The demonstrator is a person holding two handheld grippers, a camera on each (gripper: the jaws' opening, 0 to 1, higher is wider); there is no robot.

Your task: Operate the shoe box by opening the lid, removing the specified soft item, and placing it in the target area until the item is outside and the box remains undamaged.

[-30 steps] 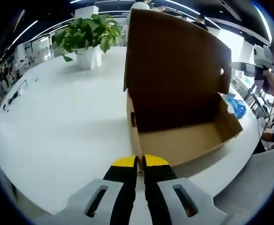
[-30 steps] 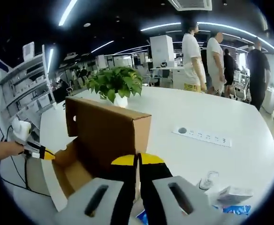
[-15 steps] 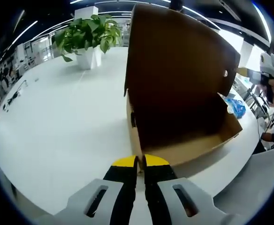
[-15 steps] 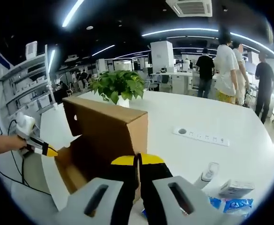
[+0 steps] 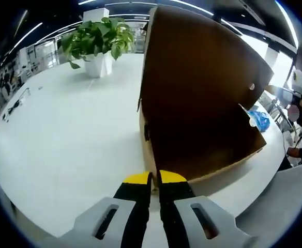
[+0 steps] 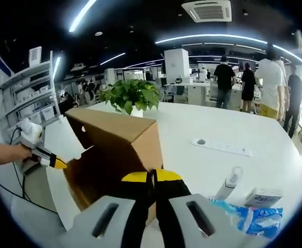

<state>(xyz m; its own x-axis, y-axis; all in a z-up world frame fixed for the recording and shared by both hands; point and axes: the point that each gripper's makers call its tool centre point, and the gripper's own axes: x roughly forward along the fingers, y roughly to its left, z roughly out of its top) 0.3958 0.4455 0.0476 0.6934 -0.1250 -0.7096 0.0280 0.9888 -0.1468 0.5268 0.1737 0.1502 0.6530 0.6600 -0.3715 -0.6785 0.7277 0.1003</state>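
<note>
- Left gripper: jaws pressed together, yellow tips meeting at the near front corner of the shoe box. It appears to pinch the cardboard edge there, probably to steady the base; whether cardboard actually lies between the tips cannot be told.
- Right gripper: jaws likewise together, tips against the hinged lid. It likely holds the lid's edge, but the contact itself is hidden.
- Lid: tilted forward over the base, so the interior is mostly covered. One small round hole shows in its side flap.
- Soft item: one blue-and-white soft pack lies on the white table, near the box and outside it. Judged the removed item, already in place.
- Beside the pack: one small white carton and one white tube-like object.
- Farther out: one potted plant and one power strip on the table.
- Background: several people stand beyond the table.
- Step judged: lid handling after removal.
</note>
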